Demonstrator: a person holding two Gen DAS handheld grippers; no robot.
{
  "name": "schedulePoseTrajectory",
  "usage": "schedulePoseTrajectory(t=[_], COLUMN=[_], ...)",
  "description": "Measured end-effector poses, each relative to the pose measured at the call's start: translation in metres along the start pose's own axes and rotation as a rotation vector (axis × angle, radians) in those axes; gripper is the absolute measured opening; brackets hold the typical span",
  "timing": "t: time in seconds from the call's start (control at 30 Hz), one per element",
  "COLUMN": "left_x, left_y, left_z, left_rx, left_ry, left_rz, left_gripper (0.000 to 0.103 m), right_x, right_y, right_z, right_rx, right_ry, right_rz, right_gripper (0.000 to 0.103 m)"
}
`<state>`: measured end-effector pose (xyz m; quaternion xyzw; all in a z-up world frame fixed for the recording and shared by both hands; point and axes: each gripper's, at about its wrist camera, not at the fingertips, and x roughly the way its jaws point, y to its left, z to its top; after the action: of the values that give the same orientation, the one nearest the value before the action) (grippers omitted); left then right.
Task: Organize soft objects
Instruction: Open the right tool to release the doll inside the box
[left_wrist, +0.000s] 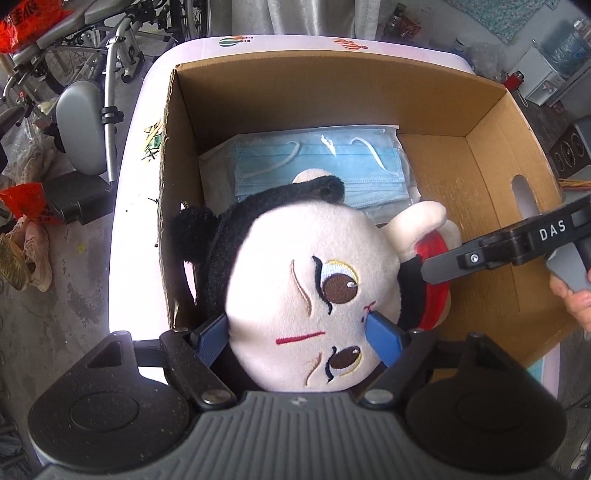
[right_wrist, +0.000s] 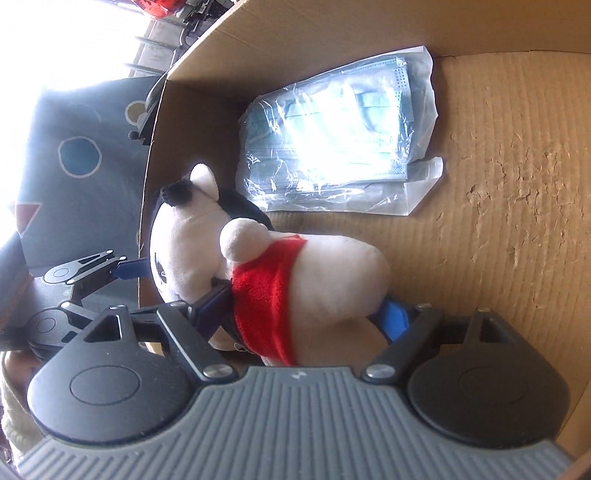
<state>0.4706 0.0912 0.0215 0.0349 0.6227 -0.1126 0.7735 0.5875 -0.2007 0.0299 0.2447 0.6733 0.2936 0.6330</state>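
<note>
A cream plush doll (left_wrist: 295, 280) with black hair and a red garment hangs inside an open cardboard box (left_wrist: 491, 173). My left gripper (left_wrist: 299, 332) is shut on the doll's head, blue pads pressing both sides of the face. My right gripper (right_wrist: 306, 314) is shut on the doll's body (right_wrist: 325, 273) around the red garment; it enters the left wrist view from the right (left_wrist: 480, 254). A clear bag of blue face masks (left_wrist: 314, 166) lies on the box floor beyond the doll, also shown in the right wrist view (right_wrist: 340, 129).
The box stands on a white table (left_wrist: 136, 147) with cartoon prints. Beyond the table's left edge are a wheelchair (left_wrist: 81, 122), red bags and shoes on a concrete floor. The box floor to the right (right_wrist: 498, 221) is bare cardboard.
</note>
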Motion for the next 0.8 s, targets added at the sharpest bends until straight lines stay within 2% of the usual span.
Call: schedulePoseTrajectory(t=[0.1,0.13,0.17,0.23,0.27,0.4,0.53,0.6,0.63,0.8], left_x=[0.002,0.003,0.005,0.009,0.011,0.013,0.000,-0.014,-0.025,-0.085], left_y=[0.003,0.004,0.006,0.009,0.009,0.004,0.001,-0.001,-0.003,-0.016], left_z=[-0.002,-0.003,-0.001,0.003,0.006,0.014,0.009,-0.002,-0.009,-0.050], left_rx=[-0.013,-0.034,-0.050,-0.085,-0.101,-0.103,-0.116,-0.114,-0.106,-0.073], left_ry=[-0.019,-0.037,-0.052,-0.079,-0.088,-0.081,-0.085,-0.096,-0.101,-0.181], left_rz=[-0.016,-0.019,-0.023,-0.021,-0.020,0.022,0.013,0.013,0.014,-0.009], left_gripper=[0.079,0.079,0.079,0.080,0.080,0.084,0.085,0.085,0.085,0.087], right_x=[-0.016,-0.021,-0.023,-0.017,-0.014,-0.009,-0.024,-0.043,-0.053,-0.110], right_y=[-0.003,-0.005,-0.007,-0.011,-0.012,-0.009,-0.003,0.010,0.016,0.047], right_z=[-0.007,-0.008,-0.009,-0.008,-0.008,-0.009,-0.015,-0.024,-0.029,-0.070], right_rx=[-0.019,-0.015,0.004,0.043,0.055,0.069,0.057,0.002,-0.025,-0.157], right_ry=[0.005,0.001,-0.008,-0.021,-0.037,-0.070,-0.069,-0.094,-0.104,-0.174], right_rz=[-0.029,-0.029,-0.033,-0.048,-0.053,-0.082,-0.104,-0.101,-0.101,-0.066], right_gripper=[0.077,0.066,0.047,0.032,0.030,0.029,0.034,0.040,0.046,0.055])
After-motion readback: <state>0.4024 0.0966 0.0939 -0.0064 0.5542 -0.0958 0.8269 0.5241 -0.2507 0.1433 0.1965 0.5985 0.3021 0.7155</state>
